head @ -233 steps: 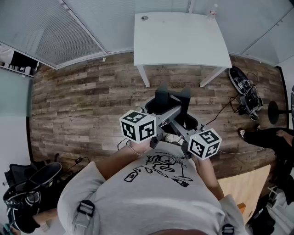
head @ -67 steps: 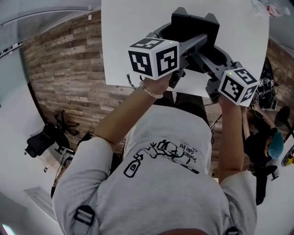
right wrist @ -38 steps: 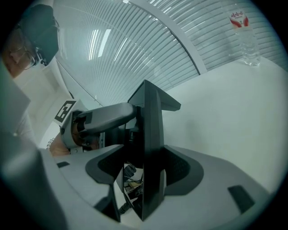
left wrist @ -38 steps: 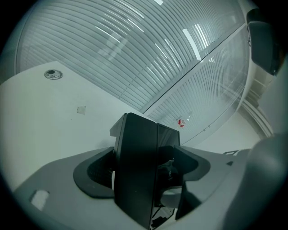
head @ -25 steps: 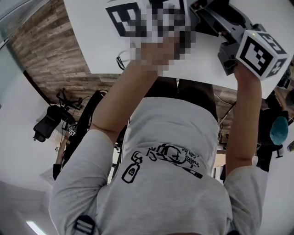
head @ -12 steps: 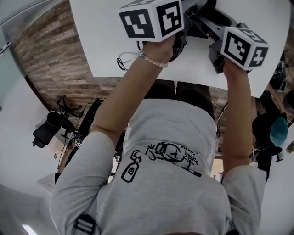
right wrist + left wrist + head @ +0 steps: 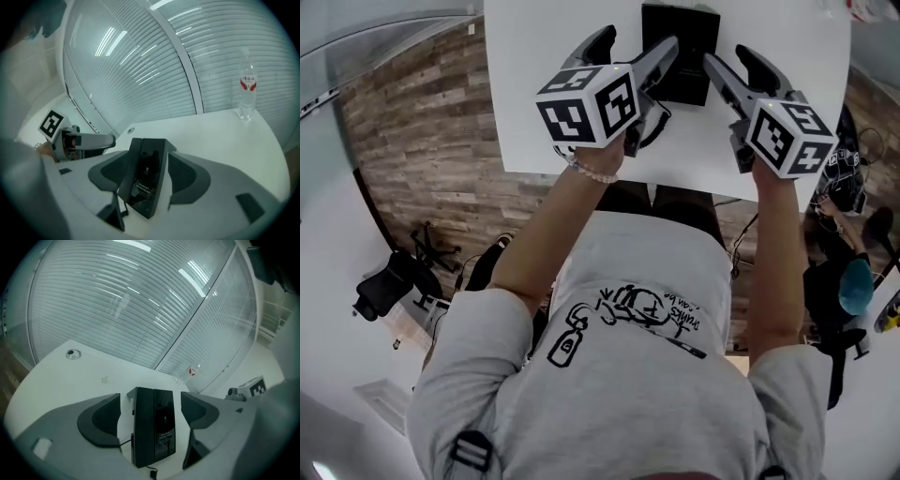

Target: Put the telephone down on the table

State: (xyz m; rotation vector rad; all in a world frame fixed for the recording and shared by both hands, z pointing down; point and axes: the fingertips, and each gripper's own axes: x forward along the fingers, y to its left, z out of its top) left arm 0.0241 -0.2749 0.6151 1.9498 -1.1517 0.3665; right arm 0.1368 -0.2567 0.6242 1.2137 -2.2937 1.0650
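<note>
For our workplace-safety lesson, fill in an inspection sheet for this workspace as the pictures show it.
Surface: white table, round fitting near one corner.
Job's things: black telephone rests on the table, in neither gripper.
Clutter: water bottle upright near the far edge.
Grippers: left gripper and right gripper open, one at each side of the telephone.
Cables: thin cord at the telephone's base; cable tangle on the floor.
Surroundings: wood floor, slatted blinds, office chair.

One telephone [image 7: 678,52] on one bench [image 7: 534,103]. Two grippers, the left gripper [image 7: 637,43] and the right gripper [image 7: 729,58], each with two jaws and one marker cube. One bottle [image 7: 246,86] at the bench's one-o'clock corner. One office chair [image 7: 389,281] at eight o'clock.
</note>
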